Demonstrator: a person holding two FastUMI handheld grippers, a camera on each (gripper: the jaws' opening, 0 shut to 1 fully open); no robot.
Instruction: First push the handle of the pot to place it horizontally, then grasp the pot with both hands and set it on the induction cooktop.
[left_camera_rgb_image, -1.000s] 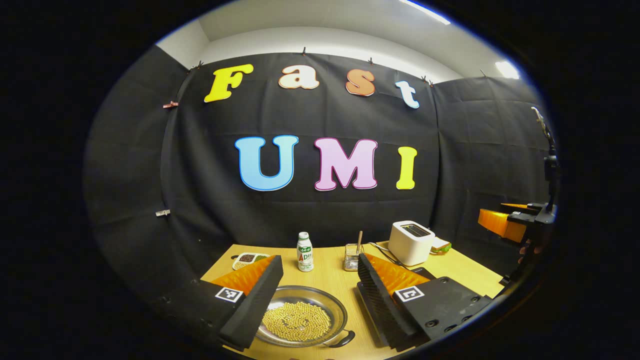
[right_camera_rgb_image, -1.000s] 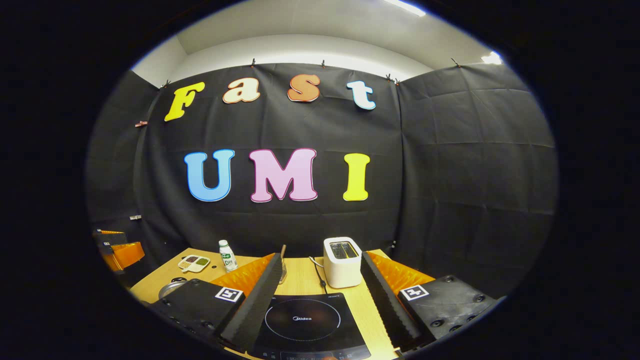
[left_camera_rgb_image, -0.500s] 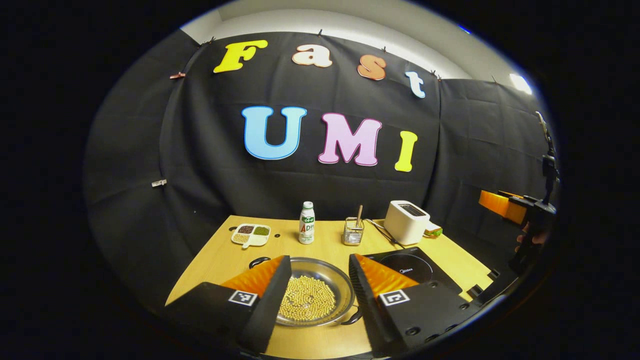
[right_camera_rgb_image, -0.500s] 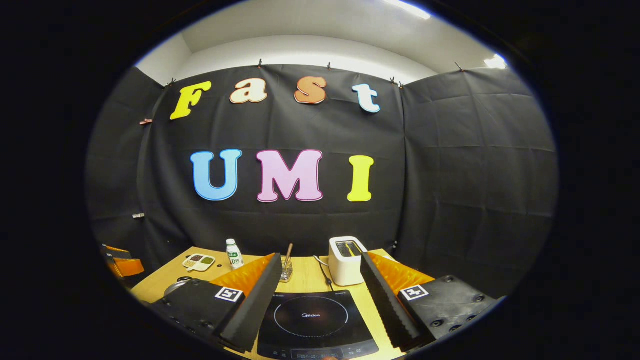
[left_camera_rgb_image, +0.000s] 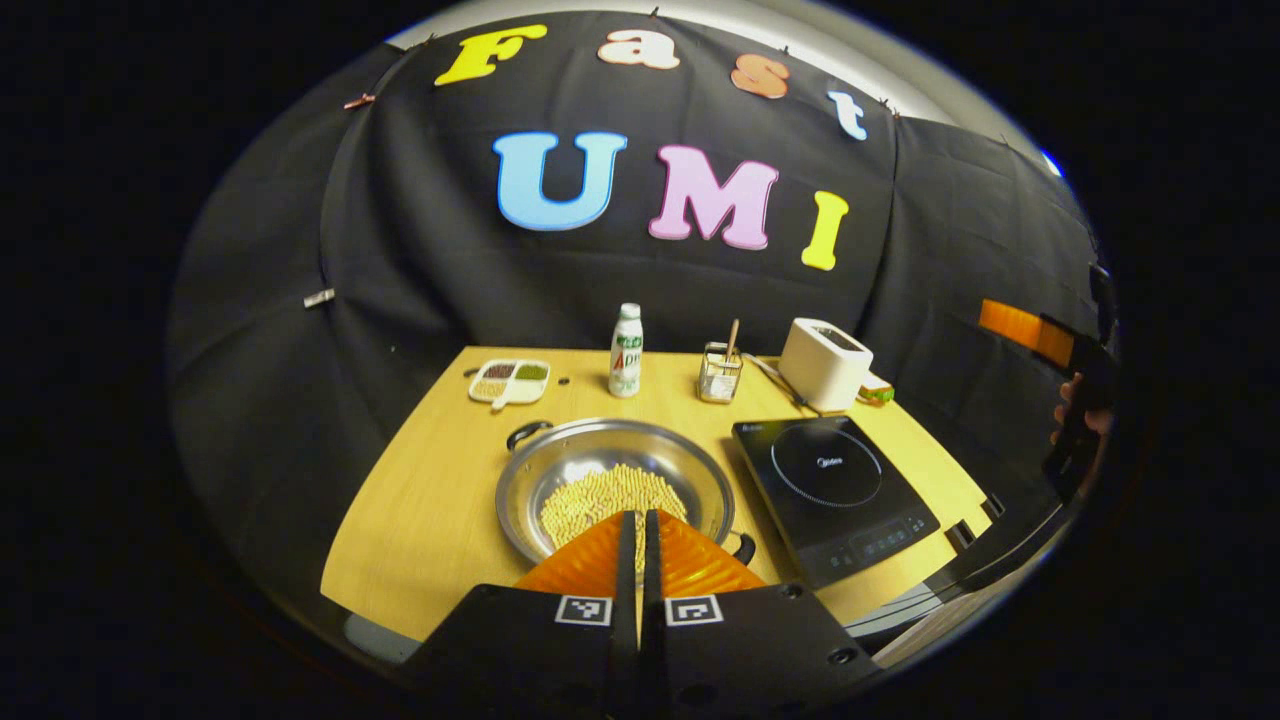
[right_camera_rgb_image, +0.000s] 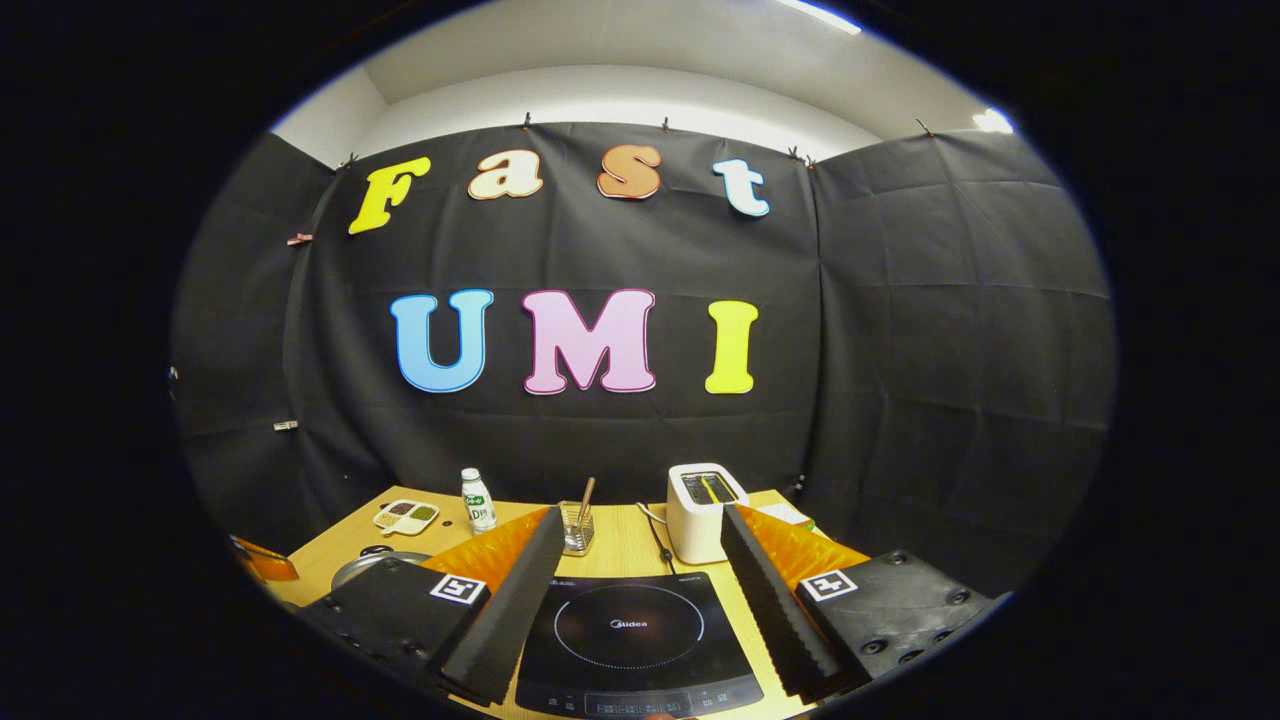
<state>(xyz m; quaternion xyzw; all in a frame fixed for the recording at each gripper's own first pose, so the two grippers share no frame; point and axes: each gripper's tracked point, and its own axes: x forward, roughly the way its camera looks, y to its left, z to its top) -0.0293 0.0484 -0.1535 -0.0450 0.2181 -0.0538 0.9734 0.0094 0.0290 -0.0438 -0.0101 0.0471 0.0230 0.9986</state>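
A shallow steel pot holding yellow beans sits on the wooden table. One dark handle points far-left and the other points near-right. To its right lies the black induction cooktop. My left gripper is shut on nothing, with its tips over the pot's near rim. My right gripper stands open above the cooktop. It also appears at the far right as the right gripper, held by a hand. The pot's rim peeks out at the left.
Along the back of the table stand a divided dish of grains, a white bottle, a glass holder with a stick, and a white toaster with its cord. The table's near edge runs just below the pot.
My left gripper has shut its fingers and tipped downward, so more of the table and pot shows. The right gripper has stayed open and hardly moved.
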